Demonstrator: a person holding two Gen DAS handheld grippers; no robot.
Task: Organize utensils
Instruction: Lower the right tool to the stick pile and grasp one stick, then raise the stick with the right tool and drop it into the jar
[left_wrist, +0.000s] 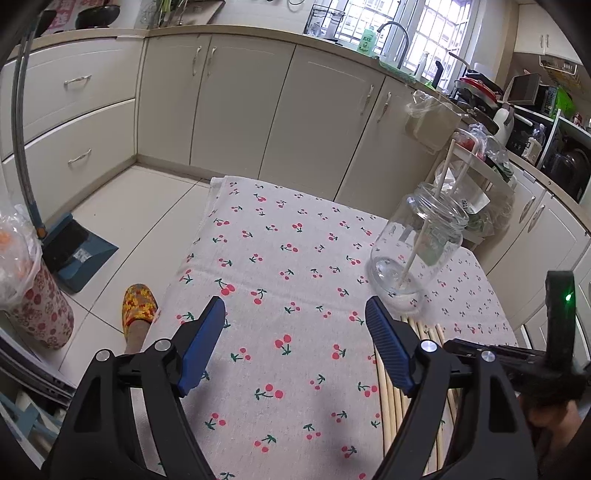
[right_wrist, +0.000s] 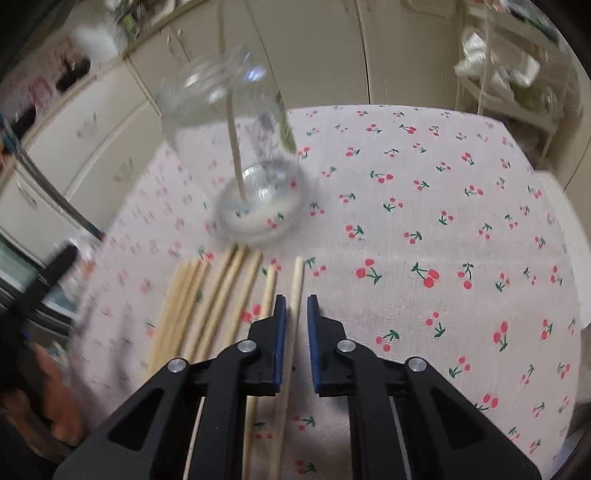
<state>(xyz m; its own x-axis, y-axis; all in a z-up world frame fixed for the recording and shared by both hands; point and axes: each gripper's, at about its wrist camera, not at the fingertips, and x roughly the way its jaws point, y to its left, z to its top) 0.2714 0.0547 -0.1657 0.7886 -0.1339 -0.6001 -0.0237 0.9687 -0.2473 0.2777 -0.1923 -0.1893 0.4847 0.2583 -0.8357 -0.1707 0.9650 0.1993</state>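
Observation:
A clear glass jar (left_wrist: 417, 243) stands on the cherry-print cloth (left_wrist: 288, 258) with one wooden chopstick (left_wrist: 428, 218) leaning inside it. Several more chopsticks (left_wrist: 417, 373) lie side by side on the cloth in front of the jar. My left gripper (left_wrist: 295, 343) is open and empty, hovering left of them. In the right wrist view the jar (right_wrist: 240, 147) is blurred. My right gripper (right_wrist: 294, 314) is narrowly open, its jaws on either side of the rightmost lying chopstick (right_wrist: 293, 306), not clamped. The other chopsticks (right_wrist: 218, 306) lie to its left.
Cream kitchen cabinets (left_wrist: 258, 110) run behind the table. A blue dustpan (left_wrist: 74, 251) and a patterned bin (left_wrist: 37, 310) stand on the floor at the left. A cluttered rack (left_wrist: 491, 166) stands behind the jar. A slippered foot (left_wrist: 138, 306) is by the table's left edge.

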